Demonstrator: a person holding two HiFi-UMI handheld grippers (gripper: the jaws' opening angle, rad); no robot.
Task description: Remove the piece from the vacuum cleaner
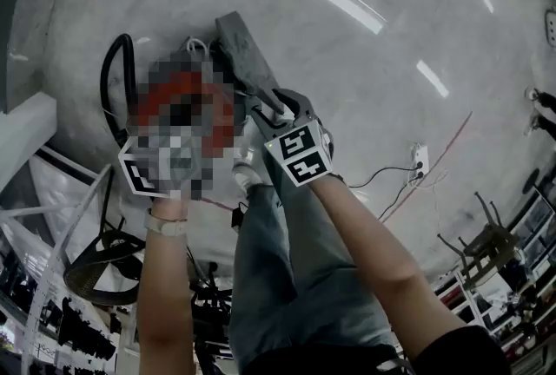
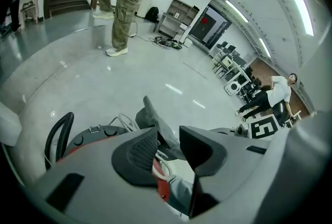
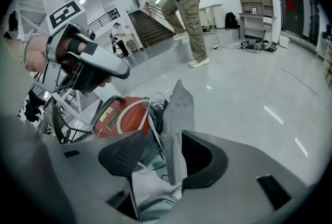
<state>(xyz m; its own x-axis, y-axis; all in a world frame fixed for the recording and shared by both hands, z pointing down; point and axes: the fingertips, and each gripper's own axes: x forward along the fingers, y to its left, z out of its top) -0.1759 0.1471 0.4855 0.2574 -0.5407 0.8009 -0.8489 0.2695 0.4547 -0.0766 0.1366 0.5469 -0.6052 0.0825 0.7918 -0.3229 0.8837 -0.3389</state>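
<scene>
Both tongs stand spread: the left gripper point(image 2: 168, 145) above the red vacuum cleaner point(image 3: 116, 114), the right gripper point(image 3: 161, 153) straddling its jutting grey piece point(image 3: 179, 114) without pinching it. Bare floor point(image 1: 391, 61) lies open beyond.

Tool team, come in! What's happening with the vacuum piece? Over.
Left tool open, nothing gripped. Right tool open, grey piece between its jaws, not gripped. Piece still on vacuum. White cord looped beside it.
</scene>
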